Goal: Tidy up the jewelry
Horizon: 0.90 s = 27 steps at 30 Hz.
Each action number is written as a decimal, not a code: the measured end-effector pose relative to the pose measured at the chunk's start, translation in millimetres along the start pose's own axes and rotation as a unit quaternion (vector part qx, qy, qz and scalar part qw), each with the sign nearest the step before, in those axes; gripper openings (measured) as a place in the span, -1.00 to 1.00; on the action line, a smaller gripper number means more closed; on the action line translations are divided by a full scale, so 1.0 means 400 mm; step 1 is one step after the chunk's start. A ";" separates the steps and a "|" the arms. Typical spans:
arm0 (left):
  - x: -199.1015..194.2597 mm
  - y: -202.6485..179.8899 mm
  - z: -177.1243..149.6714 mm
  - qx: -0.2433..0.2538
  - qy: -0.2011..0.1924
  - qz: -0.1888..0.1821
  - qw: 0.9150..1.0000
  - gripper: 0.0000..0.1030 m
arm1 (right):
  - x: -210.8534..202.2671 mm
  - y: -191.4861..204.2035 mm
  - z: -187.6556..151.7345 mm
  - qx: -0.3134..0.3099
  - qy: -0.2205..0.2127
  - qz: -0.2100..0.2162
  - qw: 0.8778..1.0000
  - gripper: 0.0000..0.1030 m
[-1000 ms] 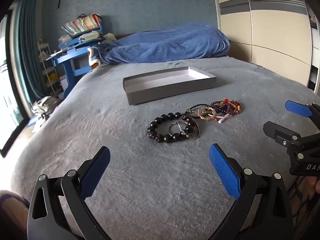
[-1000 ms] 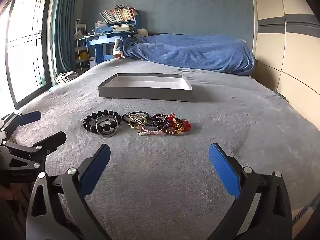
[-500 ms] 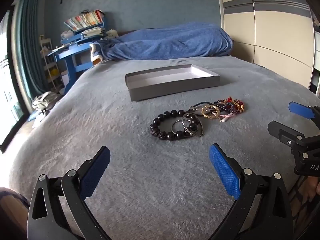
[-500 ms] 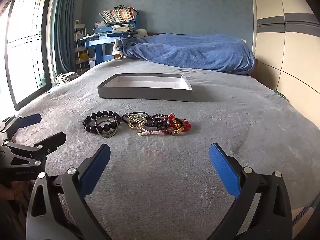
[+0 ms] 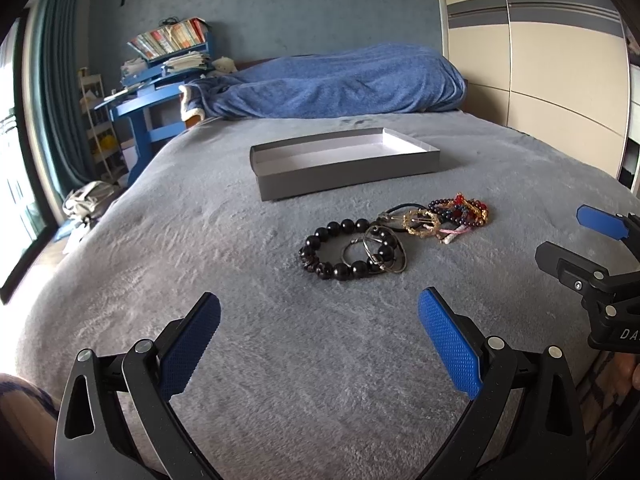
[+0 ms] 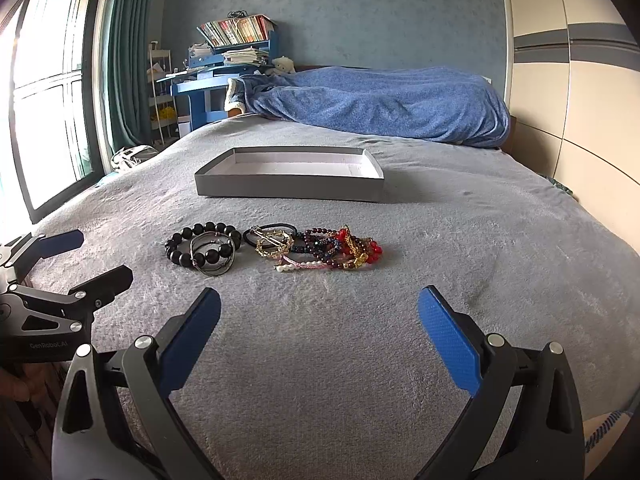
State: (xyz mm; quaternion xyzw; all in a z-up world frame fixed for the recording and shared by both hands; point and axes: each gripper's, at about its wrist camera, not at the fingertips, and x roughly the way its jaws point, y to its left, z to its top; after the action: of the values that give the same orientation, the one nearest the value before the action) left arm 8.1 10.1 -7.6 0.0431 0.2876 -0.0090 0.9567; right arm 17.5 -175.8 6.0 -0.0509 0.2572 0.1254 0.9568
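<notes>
- Left wrist view: the left gripper (image 5: 318, 326) hovers with its jaws spread and nothing between them, aimed at the black bead bracelet (image 5: 344, 249), which lies on the plush grey blanket (image 5: 200, 240) overlapping thin metal rings (image 5: 380, 252). The shallow grey cardboard tray (image 5: 344, 172) waits beyond, likely the destination.
- Right wrist view: the right gripper (image 6: 320, 326) is likewise released and empty, facing the tangled red and gold bracelets (image 6: 332, 248) beside the black beads.

On the bed (image 6: 480, 280) we see the tray (image 6: 288, 190) lying behind a row of jewelry. In that row the beaded bracelet (image 6: 200, 242) lies left, wire rings (image 6: 212, 258) resting on it, and the tangled bracelets (image 6: 332, 250) lie right. A blanket (image 6: 380, 106) lies behind the tray.
</notes>
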 end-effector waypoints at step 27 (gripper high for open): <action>0.000 -0.012 0.007 0.008 -0.005 0.001 1.000 0.91 | 0.001 -0.003 0.002 0.002 0.001 0.002 1.000 0.89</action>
State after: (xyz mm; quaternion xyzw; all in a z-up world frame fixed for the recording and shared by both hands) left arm 9.4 5.0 -5.8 0.0511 0.2827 -0.0104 0.9578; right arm 18.3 -176.7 6.5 -0.0484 0.2582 0.1262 0.9566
